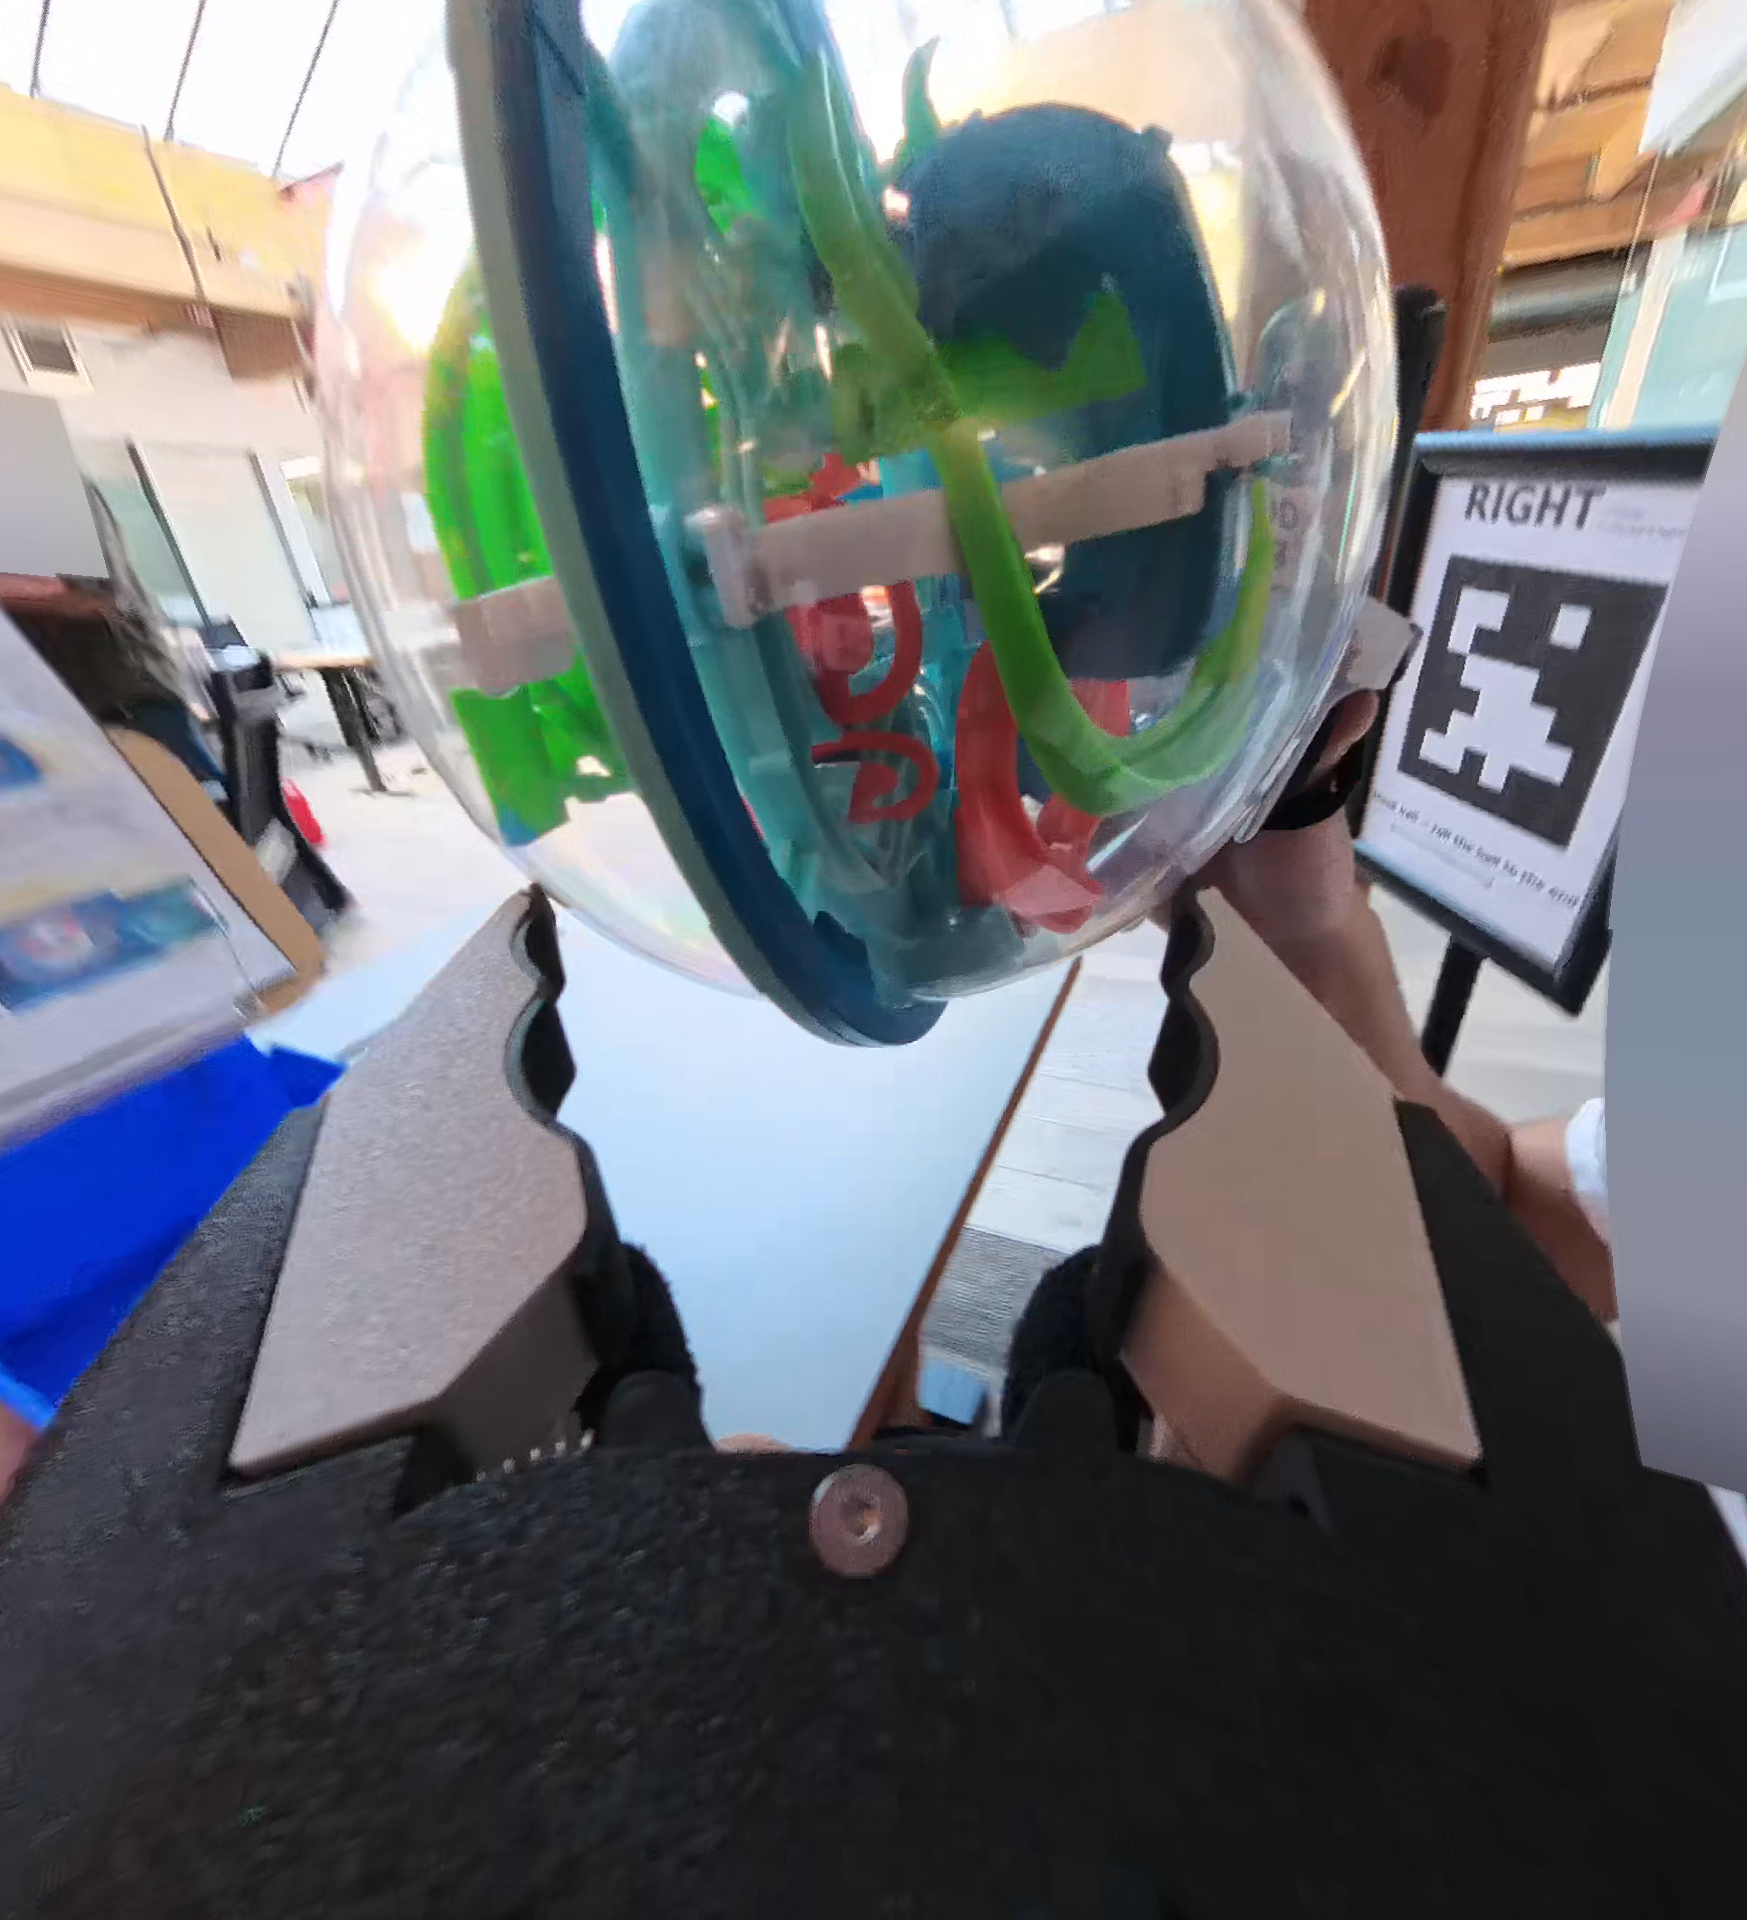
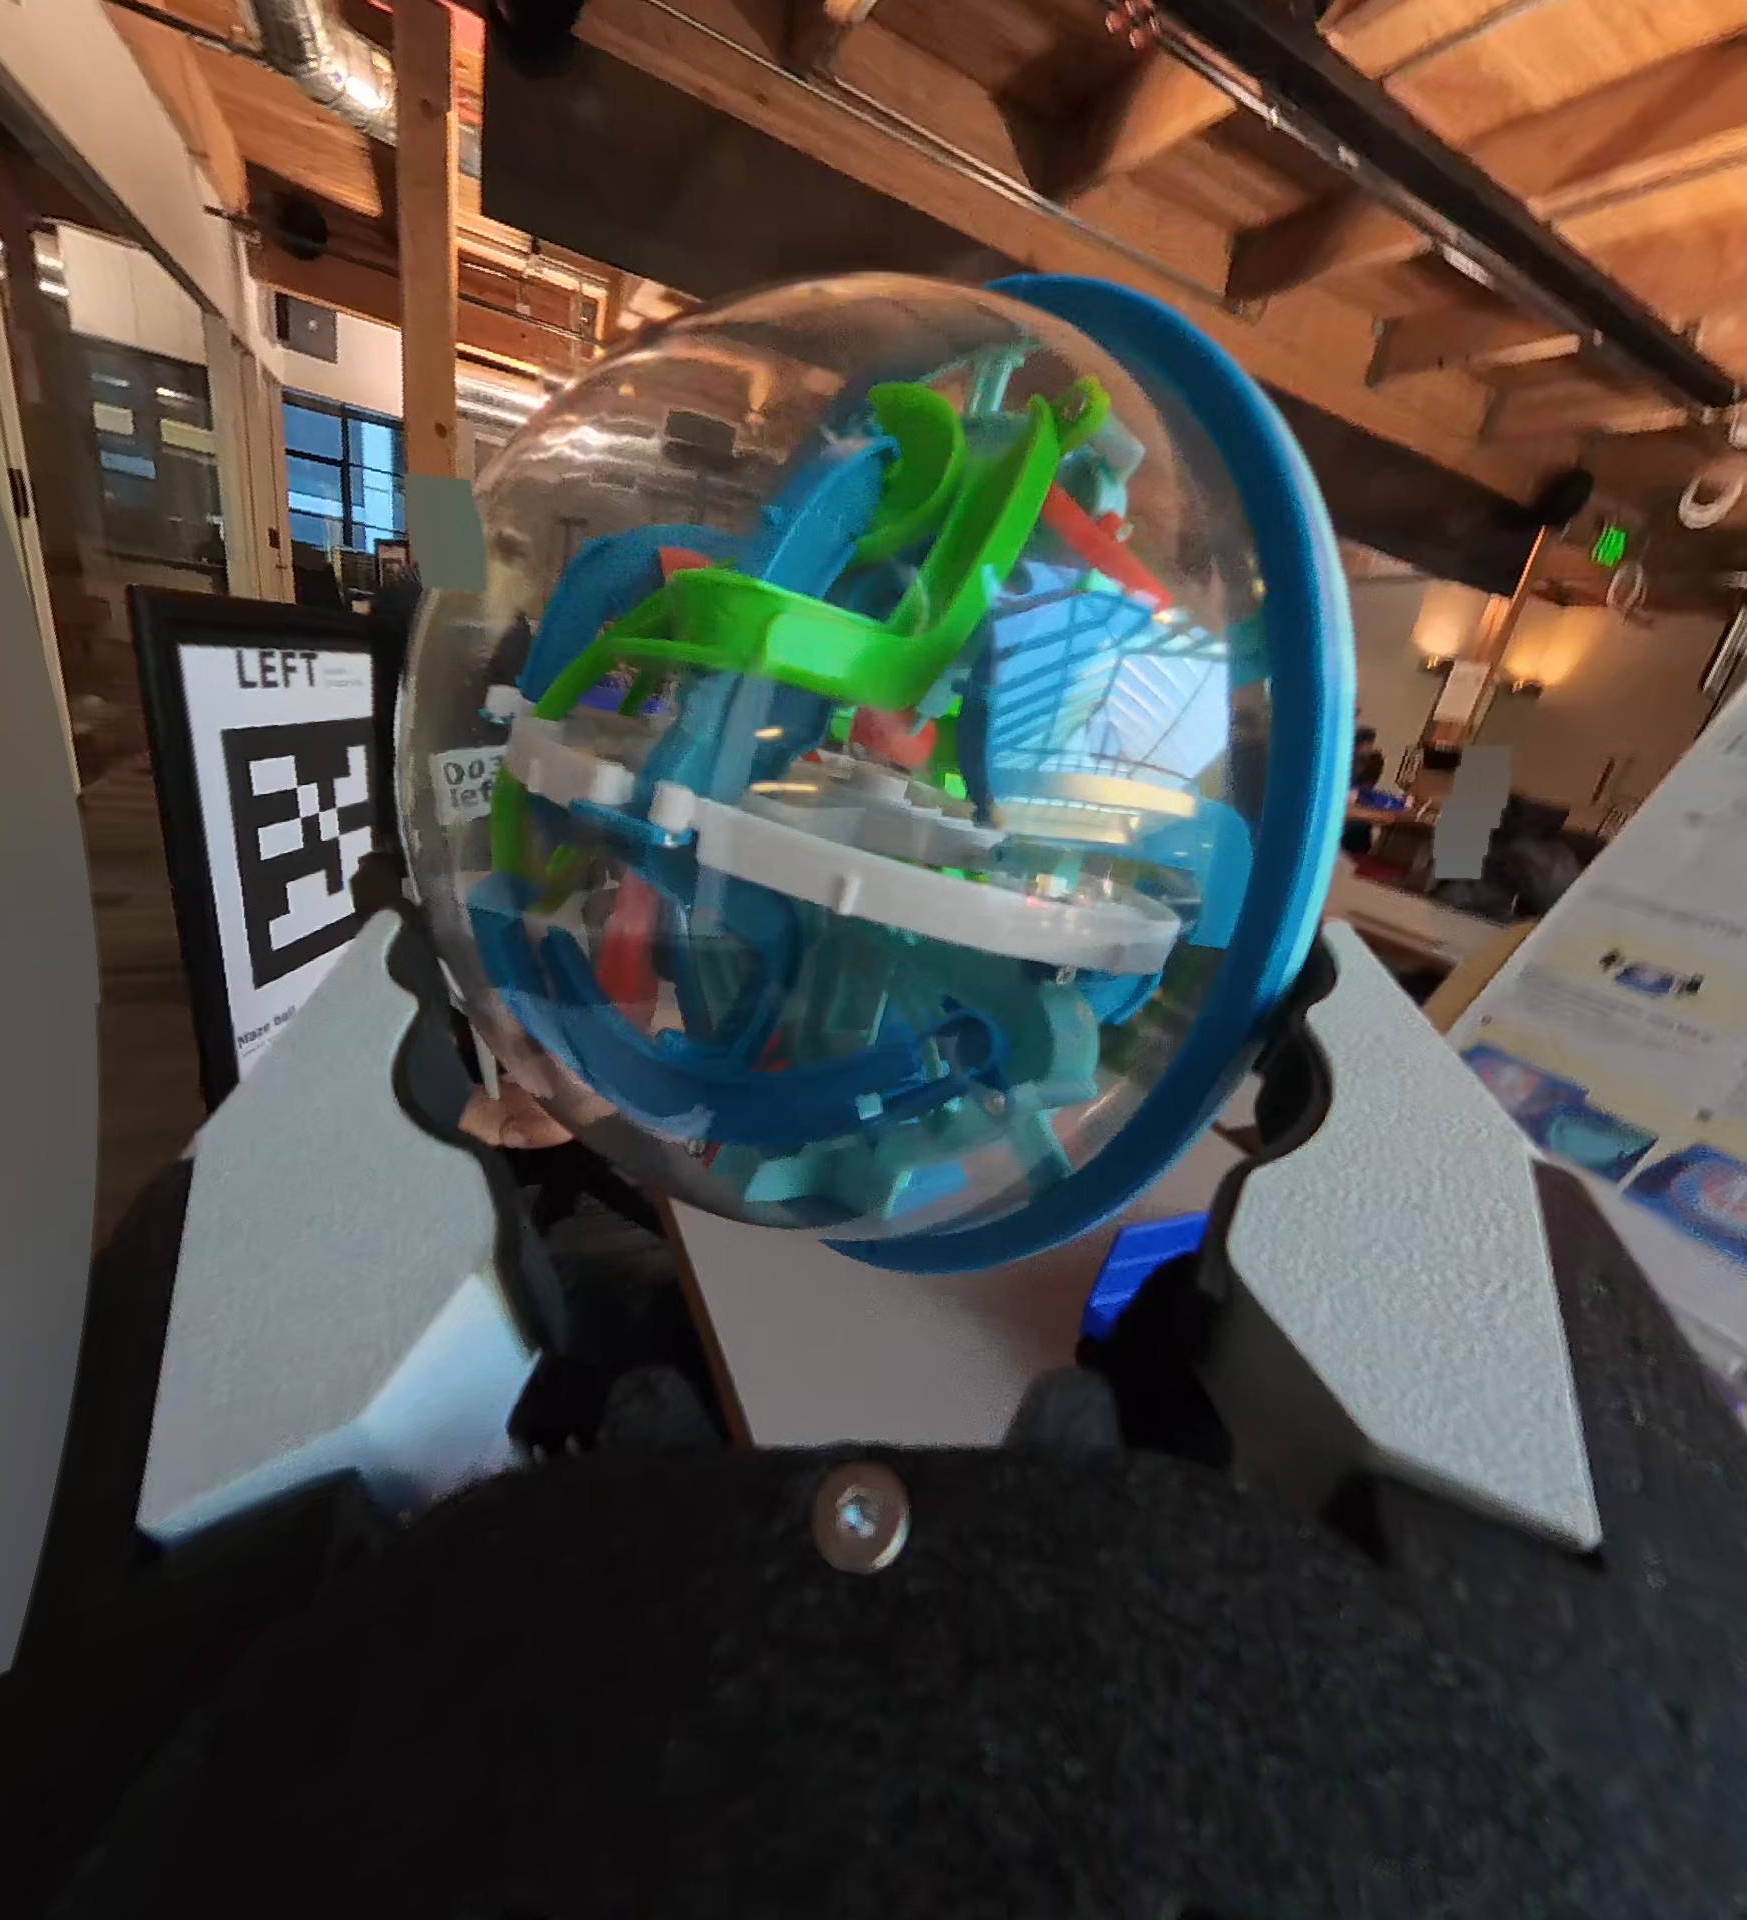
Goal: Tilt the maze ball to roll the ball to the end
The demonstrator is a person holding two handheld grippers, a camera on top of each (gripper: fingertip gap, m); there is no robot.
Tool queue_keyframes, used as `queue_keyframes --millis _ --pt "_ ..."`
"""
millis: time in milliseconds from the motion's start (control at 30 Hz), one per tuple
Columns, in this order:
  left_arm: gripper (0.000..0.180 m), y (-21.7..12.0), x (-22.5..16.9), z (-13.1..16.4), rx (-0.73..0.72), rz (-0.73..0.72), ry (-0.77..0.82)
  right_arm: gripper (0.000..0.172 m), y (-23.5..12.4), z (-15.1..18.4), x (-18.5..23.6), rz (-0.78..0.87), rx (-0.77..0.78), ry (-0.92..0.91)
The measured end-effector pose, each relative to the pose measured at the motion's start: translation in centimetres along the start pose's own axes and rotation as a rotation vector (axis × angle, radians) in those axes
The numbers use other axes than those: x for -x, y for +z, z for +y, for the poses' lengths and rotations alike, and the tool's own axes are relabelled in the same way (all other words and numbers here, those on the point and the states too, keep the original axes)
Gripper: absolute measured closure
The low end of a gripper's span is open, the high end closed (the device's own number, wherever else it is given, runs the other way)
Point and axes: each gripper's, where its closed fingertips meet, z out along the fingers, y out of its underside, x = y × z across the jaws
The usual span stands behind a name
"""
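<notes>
Framed marker sign (image 1: pixel 1534 717) just beside maze ball (image 1: pixel 848 499) — poster board (image 1: pixel 69 831) opposite.

maze ball (image 2: pixel 848 769) sat between right gripper (image 2: pixel 853 997) fingers, above table (image 2: pixel 890 1340) | framed sign (image 2: pixel 256 831) stood behind-left of ball | poster board (image 2: pixel 1679 997) leaned at right | left gripper (image 1: pixel 858 935) tips lay under ball
</notes>
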Motion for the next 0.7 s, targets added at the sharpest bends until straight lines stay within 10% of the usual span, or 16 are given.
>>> queue_keyframes --millis 333,700 --pt "0.067 -0.4 7.4 16.3 0.098 -0.159 -0.578 0.019 2.1 20.1 -5.6 0.041 0.353 0.675" --pt "0.068 -1.5 10.1 22.6 0.118 -0.208 -0.814 0.019 3.9 27.9 -6.9 0.094 0.474 0.864"
